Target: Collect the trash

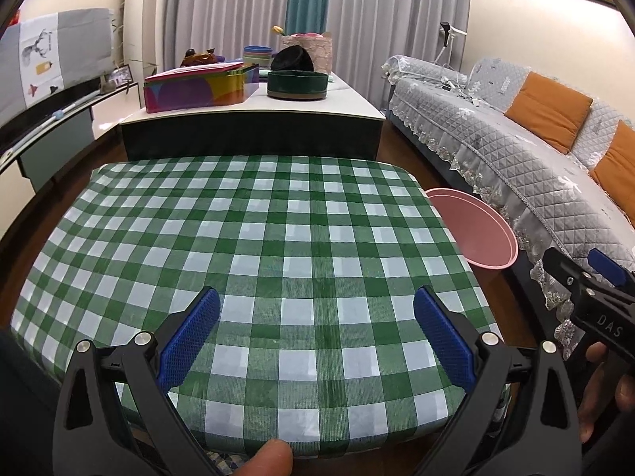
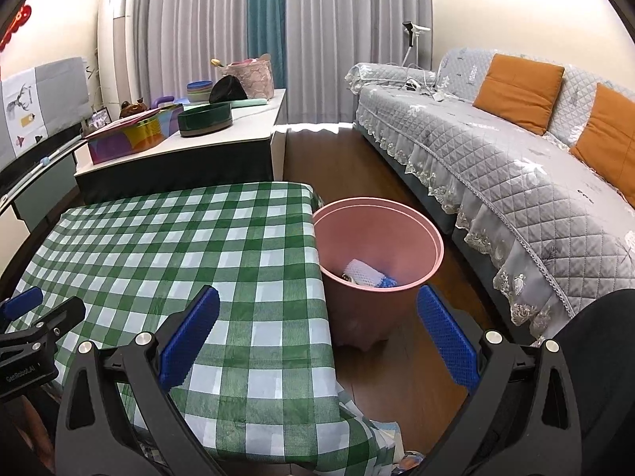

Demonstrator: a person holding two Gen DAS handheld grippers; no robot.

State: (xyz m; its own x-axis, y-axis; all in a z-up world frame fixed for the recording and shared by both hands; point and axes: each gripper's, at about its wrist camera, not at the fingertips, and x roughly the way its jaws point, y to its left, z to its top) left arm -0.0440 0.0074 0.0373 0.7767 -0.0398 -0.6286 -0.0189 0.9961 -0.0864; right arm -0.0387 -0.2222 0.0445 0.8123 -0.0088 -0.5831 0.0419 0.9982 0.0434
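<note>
A pink trash bin [image 2: 381,238] stands on the wood floor beside the right edge of the checked table [image 2: 198,246]; inside it lie a white mesh wrapper [image 2: 363,271] and some blue scraps. In the left wrist view only the pink bin's rim [image 1: 476,234] shows past the table [image 1: 254,238]. My left gripper [image 1: 316,309] hovers open over the near part of the green-and-white cloth, nothing between its blue pads. My right gripper [image 2: 317,313] is open too, straddling the table's right edge, with the bin just ahead of it. No loose trash shows on the cloth.
A grey quilted sofa [image 2: 496,146] with orange cushions runs along the right. Behind the table a low cabinet [image 1: 254,119] carries a colourful box [image 1: 198,87], a dark round tin [image 1: 297,84] and bowls. A TV stand is at the left. A thumb [image 1: 274,456] shows at the bottom.
</note>
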